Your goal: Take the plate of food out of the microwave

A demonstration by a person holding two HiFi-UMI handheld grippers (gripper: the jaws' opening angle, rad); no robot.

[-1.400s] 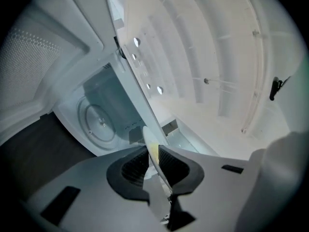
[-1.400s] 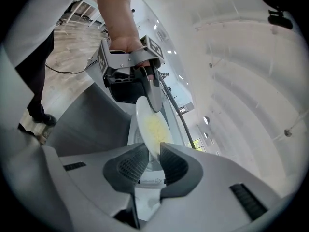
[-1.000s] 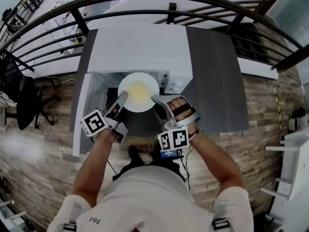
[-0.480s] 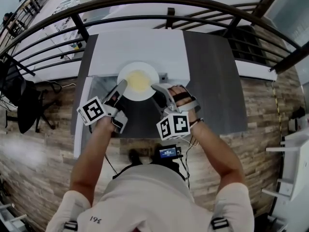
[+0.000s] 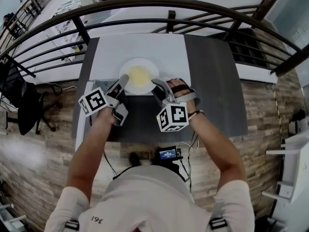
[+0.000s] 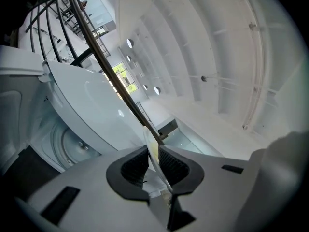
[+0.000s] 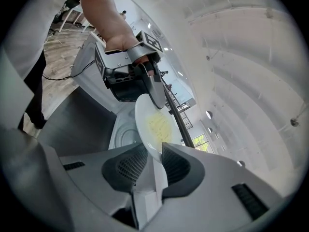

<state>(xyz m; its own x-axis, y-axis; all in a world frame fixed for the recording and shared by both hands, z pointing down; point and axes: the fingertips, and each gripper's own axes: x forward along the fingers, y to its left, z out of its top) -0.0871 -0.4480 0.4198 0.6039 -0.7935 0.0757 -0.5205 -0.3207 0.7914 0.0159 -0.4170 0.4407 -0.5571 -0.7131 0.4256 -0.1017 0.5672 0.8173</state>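
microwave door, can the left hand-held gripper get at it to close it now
Probably not yet: the left hand-held gripper is clamped on the plate rim, though the open microwave door beside it looks unblocked.

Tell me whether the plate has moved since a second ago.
Yes. The plate has shifted up the picture, from the microwave's open front to overlap its white top.

We see a smooth, glossy white plate (image 5: 145,63), ceramic by its look. The microwave (image 5: 140,45) has a smooth white casing with a soft sheen. The table (image 5: 212,81) top is matt dark grey, the floor (image 5: 38,144) shows wood-grain planks, and the railing (image 5: 193,5) looks like dark painted metal.
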